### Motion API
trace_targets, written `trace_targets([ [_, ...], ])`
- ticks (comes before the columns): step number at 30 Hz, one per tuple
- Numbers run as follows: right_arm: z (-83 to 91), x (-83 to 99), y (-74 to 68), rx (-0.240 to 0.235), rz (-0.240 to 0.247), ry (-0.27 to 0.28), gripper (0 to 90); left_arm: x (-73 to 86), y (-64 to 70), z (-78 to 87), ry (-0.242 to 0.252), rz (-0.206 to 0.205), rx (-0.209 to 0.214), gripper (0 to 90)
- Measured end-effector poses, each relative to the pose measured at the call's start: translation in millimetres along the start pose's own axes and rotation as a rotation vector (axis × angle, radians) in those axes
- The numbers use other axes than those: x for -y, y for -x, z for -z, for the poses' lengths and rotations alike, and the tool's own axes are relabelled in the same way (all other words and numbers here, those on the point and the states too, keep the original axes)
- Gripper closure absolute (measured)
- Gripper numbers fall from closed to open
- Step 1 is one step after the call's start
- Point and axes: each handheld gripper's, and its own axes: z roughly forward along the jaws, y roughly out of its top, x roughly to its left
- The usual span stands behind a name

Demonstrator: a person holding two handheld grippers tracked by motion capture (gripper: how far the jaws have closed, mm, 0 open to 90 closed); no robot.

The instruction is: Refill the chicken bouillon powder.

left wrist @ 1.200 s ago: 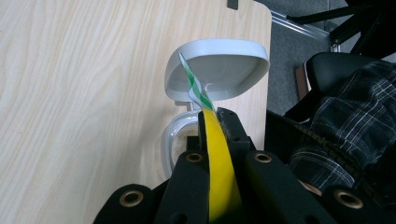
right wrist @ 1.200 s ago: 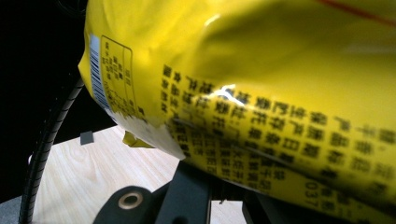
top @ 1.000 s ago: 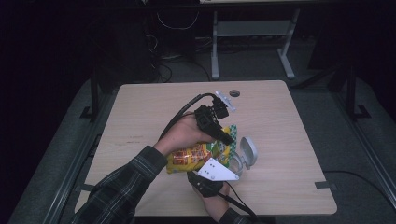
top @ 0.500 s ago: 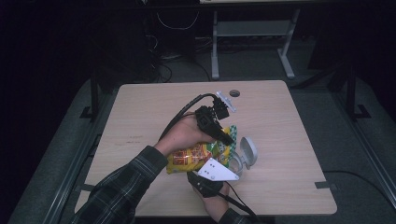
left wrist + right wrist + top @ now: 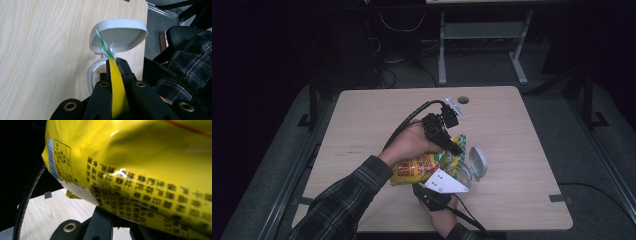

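Nothing has shifted since the earlier frames. Left gripper (image 5: 452,145) stays clamped on the bag's (image 5: 419,167) green-striped top edge, directly over the open jar (image 5: 462,175) on the table (image 5: 362,125); right gripper (image 5: 432,192) is clamped below on the bag's underside.

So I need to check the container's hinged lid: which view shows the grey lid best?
The left gripper view: the grey rounded plastic lid stands open, inside facing the camera. The high view shows it small; in the right gripper view the yellow printed snack bag blocks it.
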Motion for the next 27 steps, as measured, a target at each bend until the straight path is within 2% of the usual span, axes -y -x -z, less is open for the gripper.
trace_targets([
  [27,1.7,-1.6,1.7,-0.002,-0.015,0.006,90.0,-4.9,0.8,-1.5,-0.021,0.006,-0.002,89.9],
])
